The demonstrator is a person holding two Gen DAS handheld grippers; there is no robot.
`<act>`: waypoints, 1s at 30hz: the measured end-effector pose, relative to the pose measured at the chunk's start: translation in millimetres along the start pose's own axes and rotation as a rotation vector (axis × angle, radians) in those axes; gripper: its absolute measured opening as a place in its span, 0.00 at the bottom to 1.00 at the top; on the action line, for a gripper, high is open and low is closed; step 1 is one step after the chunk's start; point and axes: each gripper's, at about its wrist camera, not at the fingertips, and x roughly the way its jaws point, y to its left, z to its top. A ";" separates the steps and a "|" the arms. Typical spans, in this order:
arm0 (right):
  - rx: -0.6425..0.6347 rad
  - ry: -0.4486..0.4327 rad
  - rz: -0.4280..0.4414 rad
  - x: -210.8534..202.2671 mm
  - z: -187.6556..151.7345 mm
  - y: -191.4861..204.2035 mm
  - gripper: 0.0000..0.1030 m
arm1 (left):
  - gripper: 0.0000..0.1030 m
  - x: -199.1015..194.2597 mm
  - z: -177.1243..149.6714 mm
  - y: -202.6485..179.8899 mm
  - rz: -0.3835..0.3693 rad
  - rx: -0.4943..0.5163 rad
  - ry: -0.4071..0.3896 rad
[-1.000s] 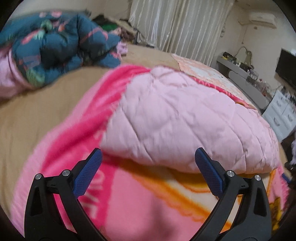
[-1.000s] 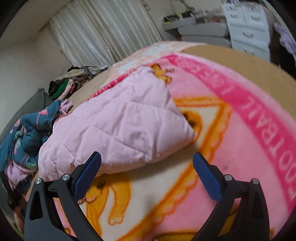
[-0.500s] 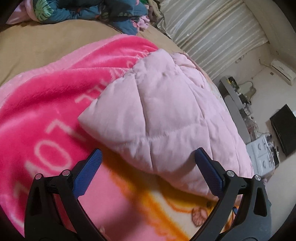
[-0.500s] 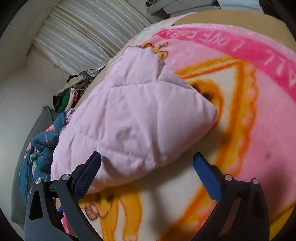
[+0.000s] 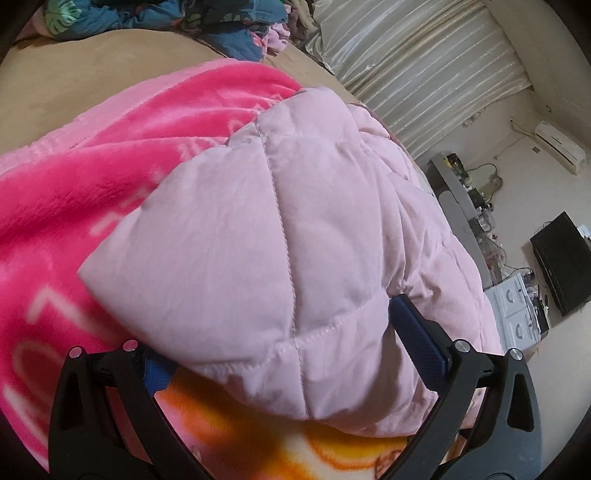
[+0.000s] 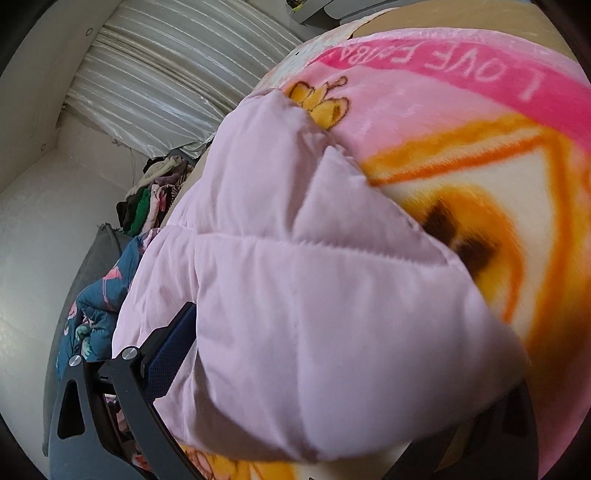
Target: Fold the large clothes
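A pale pink quilted padded garment (image 5: 295, 221) lies folded on a pink and orange fleece blanket (image 5: 92, 166) spread over the bed. My left gripper (image 5: 291, 347) is open and straddles the garment's near corner; one blue pad (image 5: 417, 332) presses its side and the other sits half under its edge. In the right wrist view the same garment (image 6: 314, 295) fills the middle. My right gripper (image 6: 295, 343) is open around its other near corner. One finger (image 6: 170, 347) shows at its left; the padding hides the other.
A heap of blue patterned bedding (image 5: 166, 22) and mixed clothes (image 6: 155, 195) lies at the bed's far end by the pale curtains (image 5: 424, 74). A tan sheet (image 5: 74, 81) is bare beside the blanket. A shelf, white drawers (image 5: 517, 310) and a black screen stand beyond the bed.
Both grippers have moved forward and down onto the pink garment; its near corners now sit between their open fingers, where before they lay well ahead of the pads.
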 end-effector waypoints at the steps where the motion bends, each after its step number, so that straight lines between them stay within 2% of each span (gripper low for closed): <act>1: -0.007 0.000 0.007 0.8 0.9 0.2 0.96 | 0.92 1.0 0.9 -0.5 -0.007 0.000 0.001; 3: -0.036 0.003 0.012 1.9 2.7 1.7 0.89 | 0.90 2.0 2.7 -2.2 -0.013 0.011 -0.007; 4: -0.056 0.004 0.012 2.4 3.4 3.1 0.79 | 0.82 1.4 3.9 -4.5 -0.014 0.029 -0.020; 5: -0.090 0.001 0.021 0.4 3.2 7.3 0.67 | 0.70 -0.3 3.4 -8.2 -0.014 0.047 -0.036; 6: -0.113 -0.002 0.035 -2.0 3.2 11.2 0.61 | 0.63 -4.2 1.0 -15.1 -0.014 0.079 -0.063; 7: -0.147 -0.011 0.036 -5.5 3.2 17.2 0.52 | 0.51 -7.3 -1.7 -19.6 -0.015 0.100 -0.081; 8: -0.179 -0.018 0.029 -7.5 3.6 23.1 0.46 | 0.43 -10.0 -2.8 -26.2 -0.009 0.130 -0.100; 10: -0.265 -0.036 0.004 -13.1 2.7 36.7 0.39 | 0.35 -16.3 -5.9 -39.3 0.011 0.198 -0.133; 13: -0.358 -0.064 -0.028 -22.1 0.3 52.4 0.33 | 0.30 -27.7 -9.3 -56.8 0.031 0.271 -0.157; 16: -0.550 -0.112 -0.104 -38.5 -11.7 84.7 0.30 | 0.28 -41.1 -10.6 -70.0 0.036 0.325 -0.180; 19: -0.704 -0.165 -0.135 -57.2 -24.2 113.1 0.28 | 0.27 -58.7 -13.8 -85.6 0.030 0.374 -0.209; 22: -0.777 -0.196 -0.148 -69.7 -33.6 123.8 0.28 | 0.27 -72.9 -21.9 -96.2 0.032 0.411 -0.217; 26: -0.845 -0.190 -0.160 -87.5 -50.2 131.3 0.27 | 0.27 -88.4 -30.9 -100.2 0.045 0.433 -0.211; 30: -0.845 -0.188 -0.148 -106.1 -59.3 126.6 0.27 | 0.27 -108.2 -45.0 -97.9 0.061 0.451 -0.198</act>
